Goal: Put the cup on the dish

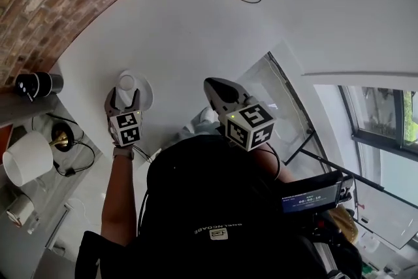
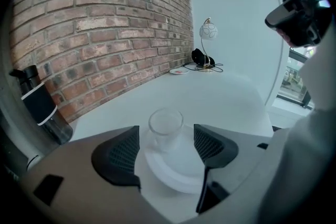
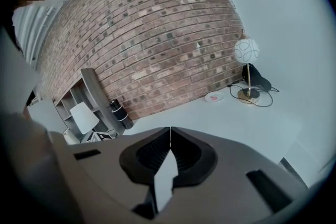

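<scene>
Jaws apart, the left gripper [image 2: 166,132] flanks a clear cup [image 2: 166,122] that stands upright on a white dish [image 2: 176,174] on the table [image 2: 220,97]. The right gripper [image 3: 170,136], tips together on nothing, is held well apart.

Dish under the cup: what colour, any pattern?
Plain white dish, no pattern; the cup on it is clear glass. Best seen in the left gripper view.

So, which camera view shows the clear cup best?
The left gripper view: the cup is near and large, standing upright on the white dish. The head view shows the cup small, from above. The right gripper view does not show it.
</scene>
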A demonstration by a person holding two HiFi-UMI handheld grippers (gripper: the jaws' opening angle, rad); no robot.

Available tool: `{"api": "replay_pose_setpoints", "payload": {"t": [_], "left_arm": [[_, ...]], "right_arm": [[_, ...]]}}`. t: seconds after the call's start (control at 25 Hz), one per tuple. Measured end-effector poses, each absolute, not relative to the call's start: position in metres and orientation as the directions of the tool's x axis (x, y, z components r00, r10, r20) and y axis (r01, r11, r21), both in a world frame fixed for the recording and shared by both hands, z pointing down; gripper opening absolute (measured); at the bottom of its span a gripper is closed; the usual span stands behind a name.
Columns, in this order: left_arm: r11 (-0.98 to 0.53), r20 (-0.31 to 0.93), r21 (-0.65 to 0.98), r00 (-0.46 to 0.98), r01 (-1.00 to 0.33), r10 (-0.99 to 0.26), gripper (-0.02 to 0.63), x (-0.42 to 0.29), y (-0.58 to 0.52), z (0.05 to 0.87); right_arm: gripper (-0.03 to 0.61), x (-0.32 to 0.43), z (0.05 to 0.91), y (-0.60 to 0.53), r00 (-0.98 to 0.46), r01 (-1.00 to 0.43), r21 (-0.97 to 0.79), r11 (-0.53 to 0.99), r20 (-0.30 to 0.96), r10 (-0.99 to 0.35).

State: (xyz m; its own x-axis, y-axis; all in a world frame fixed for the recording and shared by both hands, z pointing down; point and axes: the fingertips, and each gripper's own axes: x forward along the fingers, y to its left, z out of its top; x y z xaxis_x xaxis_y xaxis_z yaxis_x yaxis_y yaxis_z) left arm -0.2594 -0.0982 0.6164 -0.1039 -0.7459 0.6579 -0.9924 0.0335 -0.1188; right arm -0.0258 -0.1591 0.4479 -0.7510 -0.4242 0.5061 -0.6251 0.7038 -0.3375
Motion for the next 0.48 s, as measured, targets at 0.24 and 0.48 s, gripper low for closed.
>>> {"api": "replay_pose_setpoints", "payload": {"t": [0.24, 0.48], "left_arm": [[0.143, 0.615, -0.129, -0.192, -0.981, -0.765, 0.319, -0.260, -0.074, 0.585], [0.241, 0.546, -0.103, -0.257, -0.965, -0.797, 0.319, -0.256, -0.051, 0.539]], "right_arm": [[0.005, -0.043, 0.448, -0.153, -0.807, -0.533, -0.358, 0.766, 0.488, -0.334], [0.005, -0.068, 0.448, -0.138, -0.852, -0.432, -0.384, 0.816, 0.470, -0.230]]}}
